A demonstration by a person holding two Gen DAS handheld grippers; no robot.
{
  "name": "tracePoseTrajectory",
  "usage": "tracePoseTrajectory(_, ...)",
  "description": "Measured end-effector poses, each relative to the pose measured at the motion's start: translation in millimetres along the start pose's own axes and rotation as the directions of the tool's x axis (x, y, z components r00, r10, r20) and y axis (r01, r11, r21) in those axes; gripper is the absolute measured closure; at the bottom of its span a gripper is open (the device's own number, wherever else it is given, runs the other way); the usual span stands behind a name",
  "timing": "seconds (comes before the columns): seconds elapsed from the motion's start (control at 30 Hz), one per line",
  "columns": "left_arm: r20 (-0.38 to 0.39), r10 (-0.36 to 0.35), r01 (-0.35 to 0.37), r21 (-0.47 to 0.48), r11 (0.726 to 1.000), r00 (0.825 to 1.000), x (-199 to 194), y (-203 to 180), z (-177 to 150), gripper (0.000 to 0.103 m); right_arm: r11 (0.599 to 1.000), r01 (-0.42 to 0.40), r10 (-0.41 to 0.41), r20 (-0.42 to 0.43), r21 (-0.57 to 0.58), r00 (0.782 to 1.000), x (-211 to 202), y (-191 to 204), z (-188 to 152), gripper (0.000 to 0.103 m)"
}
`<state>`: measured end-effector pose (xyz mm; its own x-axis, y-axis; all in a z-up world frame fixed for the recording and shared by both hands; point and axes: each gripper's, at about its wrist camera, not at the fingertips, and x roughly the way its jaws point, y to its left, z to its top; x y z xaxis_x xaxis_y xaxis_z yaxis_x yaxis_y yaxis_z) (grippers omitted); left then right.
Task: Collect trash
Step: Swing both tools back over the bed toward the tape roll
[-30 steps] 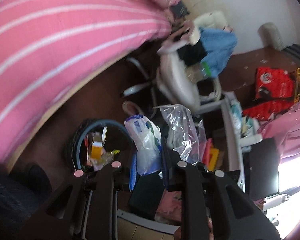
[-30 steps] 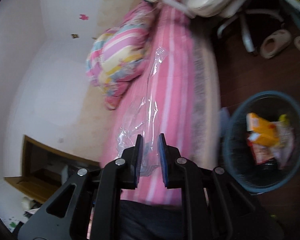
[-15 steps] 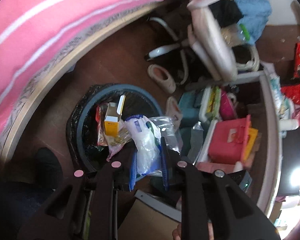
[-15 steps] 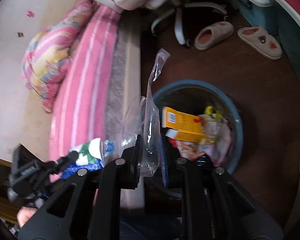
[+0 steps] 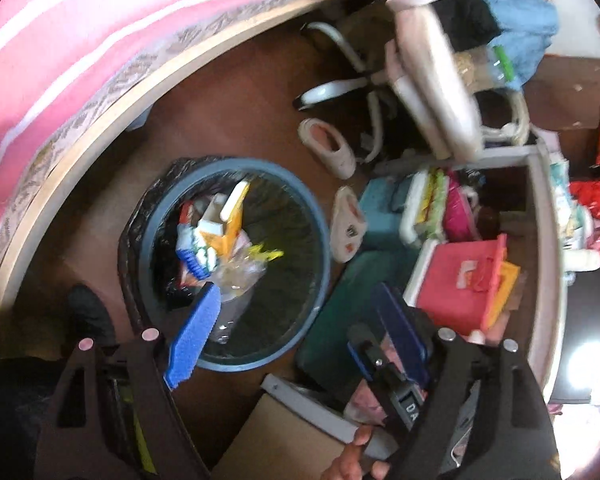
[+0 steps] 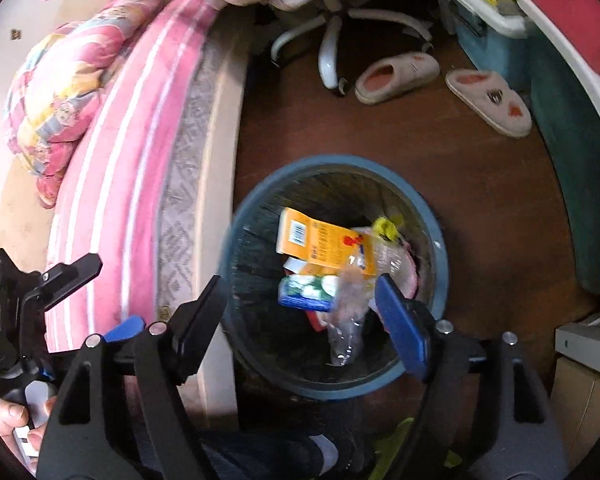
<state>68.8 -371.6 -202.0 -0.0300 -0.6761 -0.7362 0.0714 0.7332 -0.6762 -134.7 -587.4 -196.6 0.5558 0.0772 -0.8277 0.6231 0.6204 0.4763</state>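
Both the left gripper (image 5: 296, 328) and the right gripper (image 6: 300, 308) have just opened their jaws wide above the bin (image 6: 440, 280), with nothing clamped. The clear bag (image 6: 346, 312) lies inside the bin, long axis running from its centre toward the near rim, beside the blue-green packet (image 6: 306, 292) and the orange carton (image 6: 320, 244).

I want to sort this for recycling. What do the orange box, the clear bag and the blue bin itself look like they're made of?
Orange box: printed paperboard, matte, with flat folded panels and a barcode.
Clear bag: thin glossy plastic film, see-through, crinkled, with bright glints.
Blue bin: probably hard moulded plastic, judging by its smooth, even rim; a black, wrinkled, shiny film liner drapes over the edge.
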Motion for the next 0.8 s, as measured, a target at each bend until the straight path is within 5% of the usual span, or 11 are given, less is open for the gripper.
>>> tracePoseTrajectory(0.13, 0.088, -0.105, 0.108, -0.032, 0.994, 0.991, -39, 2, -3, 0.023, 0.991, -0.077, 0.086, 0.084, -0.107, 0.993, -30, 54, 1, 0.023)
tracePoseTrajectory(0.23, 0.173, -0.201, 0.210, -0.034, 0.977, 0.964, -78, 3, -3, 0.022, 0.969, -0.121, 0.151, 0.127, -0.216, 0.980, -51, 100, -2, 0.022)
tracePoseTrajectory(0.43, 0.359, -0.355, 0.351, 0.079, 0.933, 0.863, -184, 6, 3, 0.017, 0.907, -0.204, 0.280, 0.167, -0.368, 0.945, -80, 192, -10, 0.019)
tracePoseTrajectory(0.63, 0.508, -0.375, 0.373, 0.110, 0.921, 0.775, -278, 45, 17, 0.014, 0.856, -0.351, 0.406, 0.073, -0.379, 0.911, -65, 291, -9, 0.017)
tracePoseTrajectory(0.8, 0.586, -0.300, 0.357, 0.021, 0.934, 0.753, -319, 117, 38, 0.014, 0.813, -0.434, 0.462, -0.024, -0.388, 0.887, -27, 361, -13, 0.017)
